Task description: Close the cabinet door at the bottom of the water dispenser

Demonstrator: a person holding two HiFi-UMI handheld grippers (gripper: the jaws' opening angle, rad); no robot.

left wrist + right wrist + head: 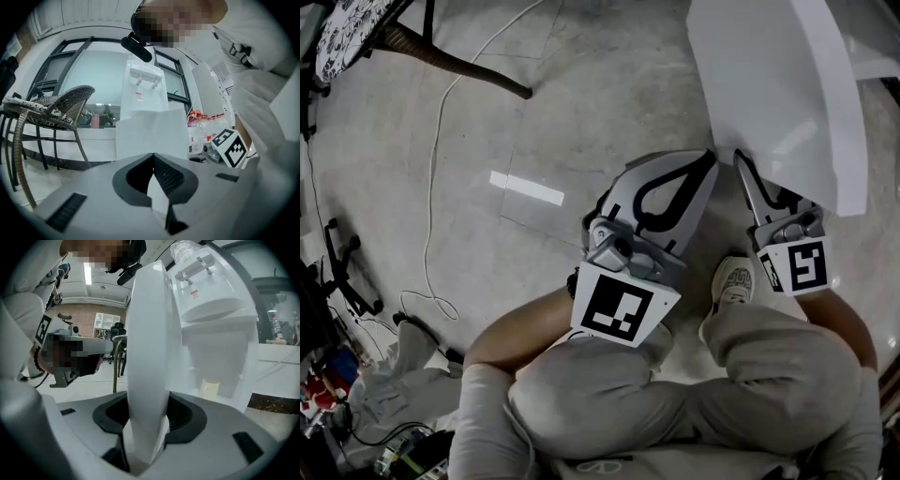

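Both checked: right hand-held gripper (145, 427) clamps cabinet door (150, 333), left hand-held gripper (152, 161) closed, empty; next I swing it against water dispenser (220, 310).

Glossy plastic cabinet door (147, 357); woven wicker chair (61, 101).

**Floor beneath me, head view.**
Pale, mottled stone floor (581, 112) with a bright rectangular reflection (526, 188) just left of centre. A dark woven chair leg (455, 66) stands on it at 11 o'clock. A thin white cable (434, 159) runs from 12 o'clock down to a loop at 8 o'clock. A black wheeled chair base (345, 277) sits at 9 o'clock, crumpled pale cloth (394, 375) at 8 o'clock, and my shoe (733, 281) at 4 o'clock.
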